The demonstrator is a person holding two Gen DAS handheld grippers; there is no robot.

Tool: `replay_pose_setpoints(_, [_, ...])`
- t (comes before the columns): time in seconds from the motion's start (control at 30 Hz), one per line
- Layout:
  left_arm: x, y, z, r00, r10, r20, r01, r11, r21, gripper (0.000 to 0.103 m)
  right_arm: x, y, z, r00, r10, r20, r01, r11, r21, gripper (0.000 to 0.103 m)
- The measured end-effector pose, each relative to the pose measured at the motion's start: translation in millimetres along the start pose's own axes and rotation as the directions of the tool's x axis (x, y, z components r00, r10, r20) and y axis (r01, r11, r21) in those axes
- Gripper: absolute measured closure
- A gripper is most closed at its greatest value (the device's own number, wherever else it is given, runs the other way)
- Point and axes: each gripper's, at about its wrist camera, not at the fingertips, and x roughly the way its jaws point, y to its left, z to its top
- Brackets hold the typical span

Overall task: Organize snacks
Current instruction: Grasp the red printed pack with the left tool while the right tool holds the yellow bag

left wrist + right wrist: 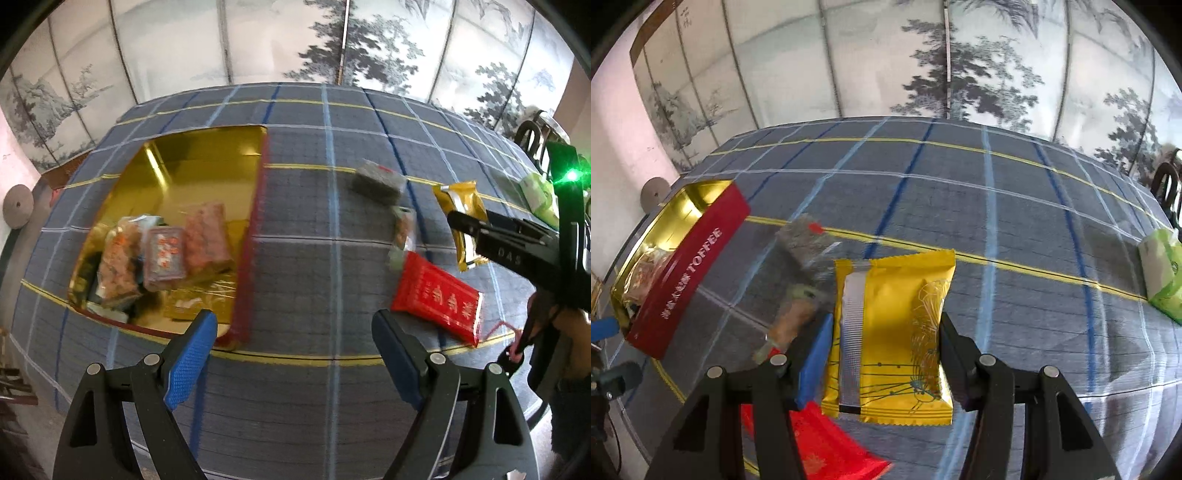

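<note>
Nearest in the right wrist view: right gripper [884, 350] clamped on the yellow packet [890, 332], blue-padded fingers [816, 354] pressing its two long edges, packet lifted clear of the plaid cloth on the counter [1015, 221]. Judged step: carrying that packet across to the red toffee tin [690, 273] at the left. Best done by keeping the squeeze gentle so the wrapper does not crumple, holding the packet high enough to pass over the tin's wall, and setting it down in the bare gold floor rather than on the pile.

Just below and left of the fingers, a red packet [820, 443] lying flat; beside the left finger, a small tan-and-clear snack [792, 317], blurred; a little beyond, a grey wrapped snack [805, 240]. Far right, a green pack [1161, 277] near the counter edge.

Left gripper [295, 343] with fingers [190, 362] wide apart, nothing between them, hanging over the cloth between the tin's near corner and the red packet. Beyond, the tin's gold interior [207, 158] with several wrapped snacks [162, 254] bunched at the near left end, far half bare. Farther off, a painted folding screen [258, 40].
</note>
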Motion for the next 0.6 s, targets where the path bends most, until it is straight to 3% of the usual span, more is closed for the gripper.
replay_pose_setpoints(0.23, [5,-27,4,0.999,-0.036,-0.038,0.036,0.999,-0.007,0.020,3,-38,-7,0.995,-0.103,-0.001,0.103,0.995,-0.007,0.047])
replay_pose_setpoints(0.6, [22,-65,11,0.984,-0.117,-0.133,0.096,0.984,-0.151,0.020,3,-99,-17,0.982,-0.186,0.027,0.186,0.983,-0.008,0.047])
